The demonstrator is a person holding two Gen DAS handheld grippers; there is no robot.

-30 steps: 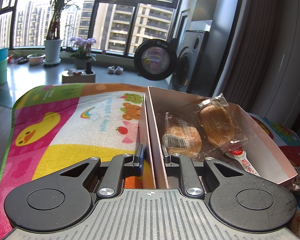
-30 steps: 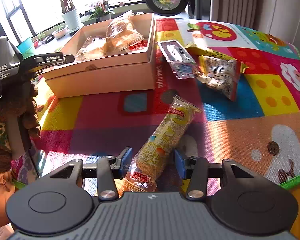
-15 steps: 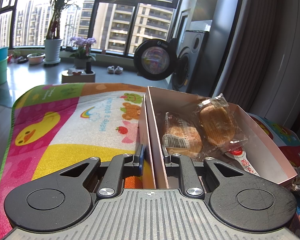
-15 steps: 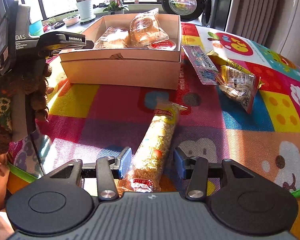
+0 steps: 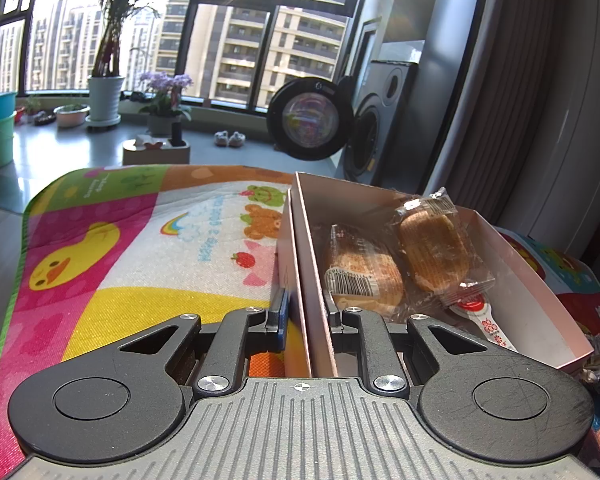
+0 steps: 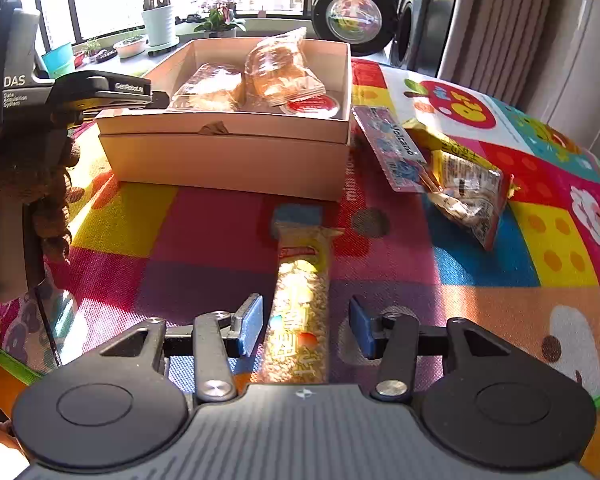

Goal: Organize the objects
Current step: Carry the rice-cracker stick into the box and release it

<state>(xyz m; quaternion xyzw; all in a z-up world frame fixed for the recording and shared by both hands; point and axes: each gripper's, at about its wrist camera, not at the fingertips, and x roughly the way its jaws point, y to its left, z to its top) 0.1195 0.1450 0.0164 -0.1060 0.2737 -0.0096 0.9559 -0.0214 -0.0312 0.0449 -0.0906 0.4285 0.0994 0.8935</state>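
Snack packets point(image 6: 440, 168) right of the box point(image 6: 228, 160), pastries point(image 6: 280, 68) inside, left gripper point(image 5: 306, 318) clamping box wall, right gripper point(image 6: 304, 326) spread around noodle pack point(image 6: 300, 312)

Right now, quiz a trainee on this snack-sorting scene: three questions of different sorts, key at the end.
1. True or false: the left gripper is clamped on a side wall of the cardboard box.
2. Multiple choice: where does the long yellow snack pack lie? A) inside the box, B) on the play mat between the open fingers of the right gripper, C) on the floor.
3. Fill in: the box holds two wrapped ____ and a small red-lidded cup.

Key: 1 true; 2 B; 3 pastries.
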